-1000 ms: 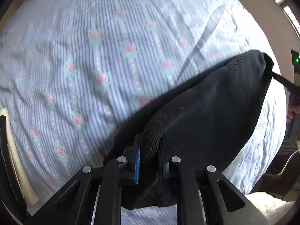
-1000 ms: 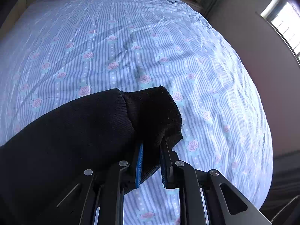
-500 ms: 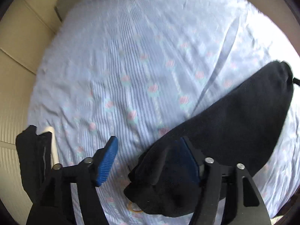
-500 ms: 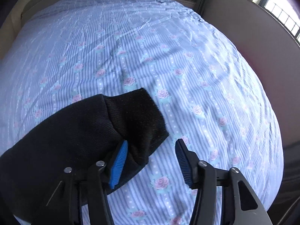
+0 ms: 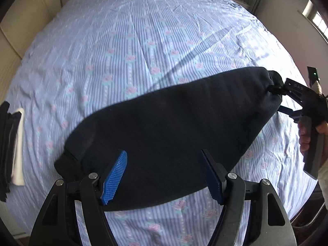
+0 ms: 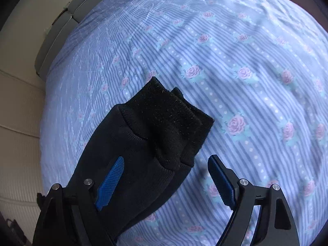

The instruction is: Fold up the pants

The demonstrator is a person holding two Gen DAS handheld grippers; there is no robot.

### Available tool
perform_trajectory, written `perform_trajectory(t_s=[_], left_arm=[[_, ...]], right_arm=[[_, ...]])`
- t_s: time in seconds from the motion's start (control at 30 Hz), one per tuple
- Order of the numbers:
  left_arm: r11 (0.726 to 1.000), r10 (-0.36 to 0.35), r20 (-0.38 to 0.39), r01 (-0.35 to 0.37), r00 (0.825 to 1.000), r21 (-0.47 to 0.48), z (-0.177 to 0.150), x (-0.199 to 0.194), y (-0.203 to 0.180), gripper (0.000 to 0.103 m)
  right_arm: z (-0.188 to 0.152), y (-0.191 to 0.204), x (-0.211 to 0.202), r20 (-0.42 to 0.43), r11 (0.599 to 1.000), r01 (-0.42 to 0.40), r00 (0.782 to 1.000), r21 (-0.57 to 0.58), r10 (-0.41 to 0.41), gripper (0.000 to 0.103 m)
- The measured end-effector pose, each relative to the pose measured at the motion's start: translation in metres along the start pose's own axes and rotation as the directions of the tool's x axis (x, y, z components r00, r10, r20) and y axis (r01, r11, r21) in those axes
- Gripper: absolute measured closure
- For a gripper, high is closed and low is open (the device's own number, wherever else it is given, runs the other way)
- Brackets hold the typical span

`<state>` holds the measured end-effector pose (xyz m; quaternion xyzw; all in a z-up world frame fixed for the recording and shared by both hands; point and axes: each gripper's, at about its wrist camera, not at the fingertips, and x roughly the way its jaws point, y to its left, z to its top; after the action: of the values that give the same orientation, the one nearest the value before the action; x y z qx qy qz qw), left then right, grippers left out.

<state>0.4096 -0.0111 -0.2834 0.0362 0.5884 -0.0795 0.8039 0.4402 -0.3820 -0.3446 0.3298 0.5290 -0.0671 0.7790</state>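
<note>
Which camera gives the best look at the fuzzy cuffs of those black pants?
The right wrist view: both stacked cuffs fill the middle, ribbing sharp. The left wrist view shows them only as a small bunch far off.

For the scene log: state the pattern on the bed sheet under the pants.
Blue-and-white striped bed sheet with pink roses and white dots, clearest in the right wrist view.

pants (image 5: pixel 168 127): dark band lying across mid-frame in left view, lower left to right edge; blocks a straight low pass there
cuffs (image 6: pixel 170 123): stacked at centre of right view
bedsheet (image 5: pixel 143 41): bare above the pants, upper half of left view; also bare right of the cuffs in right view
folded stack (image 5: pixel 10 143): left edge of left view, apart from the pants
headboard (image 6: pixel 18 112): closes off left side in right view
</note>
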Motion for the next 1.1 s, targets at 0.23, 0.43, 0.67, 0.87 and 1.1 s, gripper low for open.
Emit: perform_trajectory(t_s=[0.23, 0.43, 0.67, 0.87, 1.1], left_arm=[[1.000, 0.015, -0.034, -0.014, 0.999, 0.020, -0.013, 0.010, -0.010, 0.032], [0.999, -0.036, -0.035, 0.036, 0.999, 0.014, -0.011, 0.010, -0.016, 0.047], [0.987, -0.134, -0.018, 0.135, 0.991, 0.082, -0.008, 0.008, -0.056, 0.051], [0.982, -0.189, -0.056, 0.190, 0.980, 0.020, -0.003, 0.038, -0.079, 0.057], [0.993, -0.121, -0.130, 0.118, 0.984, -0.027, 0.005, 0.085, -0.080, 0.060]], right_arm=[[0.010, -0.002, 0.033, -0.042, 1.000, -0.012, 0.999, 0.012, 0.012, 0.031], [0.015, 0.023, 0.029, -0.050, 0.993, 0.032, 0.998, -0.113, -0.038, 0.069], [-0.001, 0.049, -0.031, 0.069, 0.977, 0.105, 0.993, -0.187, -0.094, 0.072], [-0.008, 0.049, -0.058, 0.085, 0.978, 0.100, 0.993, -0.183, -0.085, 0.072], [-0.012, 0.053, -0.066, 0.091, 0.976, 0.106, 0.992, -0.192, -0.090, 0.072]])
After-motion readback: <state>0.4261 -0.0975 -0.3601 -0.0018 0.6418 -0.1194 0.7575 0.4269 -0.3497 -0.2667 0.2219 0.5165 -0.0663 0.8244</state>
